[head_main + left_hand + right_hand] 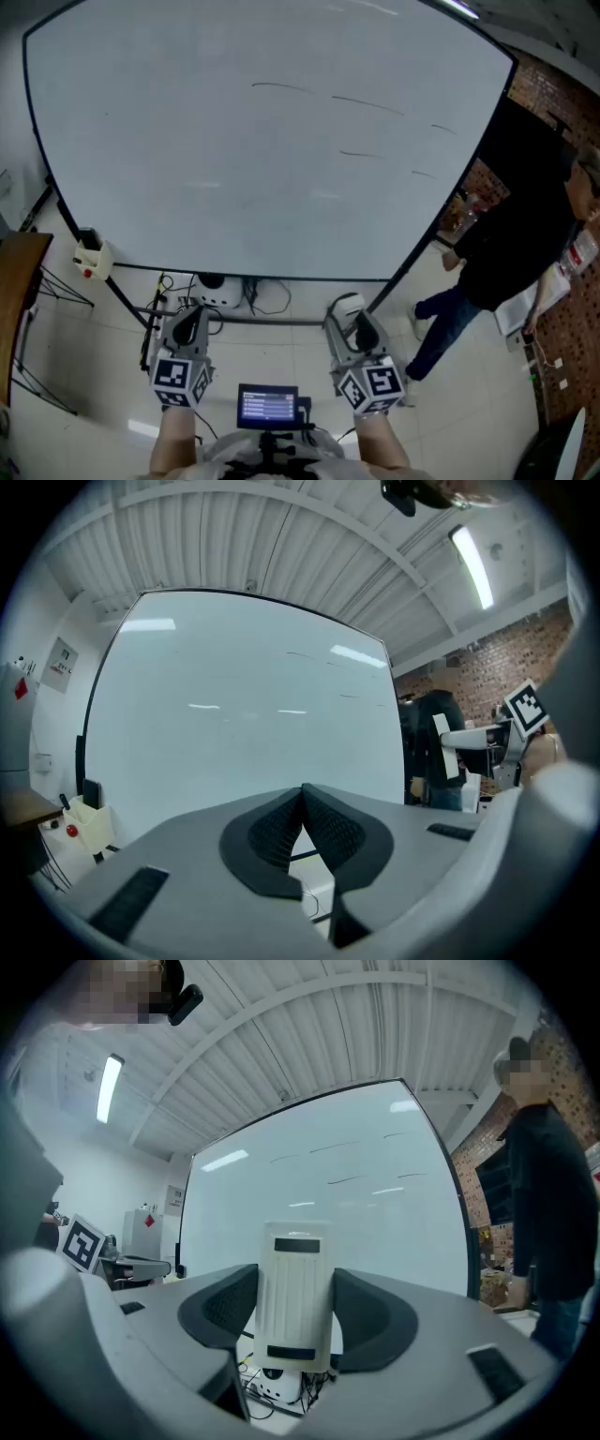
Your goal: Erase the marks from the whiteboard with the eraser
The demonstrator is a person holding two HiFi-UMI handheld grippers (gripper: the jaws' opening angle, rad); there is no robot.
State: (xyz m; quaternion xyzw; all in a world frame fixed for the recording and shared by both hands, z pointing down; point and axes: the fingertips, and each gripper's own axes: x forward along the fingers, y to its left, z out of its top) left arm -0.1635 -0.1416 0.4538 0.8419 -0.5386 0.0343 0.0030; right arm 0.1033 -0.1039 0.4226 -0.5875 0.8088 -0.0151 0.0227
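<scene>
A large whiteboard (234, 169) on a stand fills the head view; thin dark marks (366, 103) run across its upper right part. The same whiteboard (244, 705) and whiteboard (347, 1194) show ahead in both gripper views, well away from the jaws. My right gripper (352, 314) is shut on a white eraser (295, 1297) that stands upright between its black pads; the eraser (349, 305) shows as a white block at the jaw tips. My left gripper (190, 323) is shut with nothing in it, its pads touching at the tip (302, 803).
A person in dark clothes (511, 234) stands at the board's right edge. A small cream box (91, 258) hangs at the board's lower left. Cables and a white device (220, 291) lie on the floor under the board. A wooden table edge (14, 281) is at the left.
</scene>
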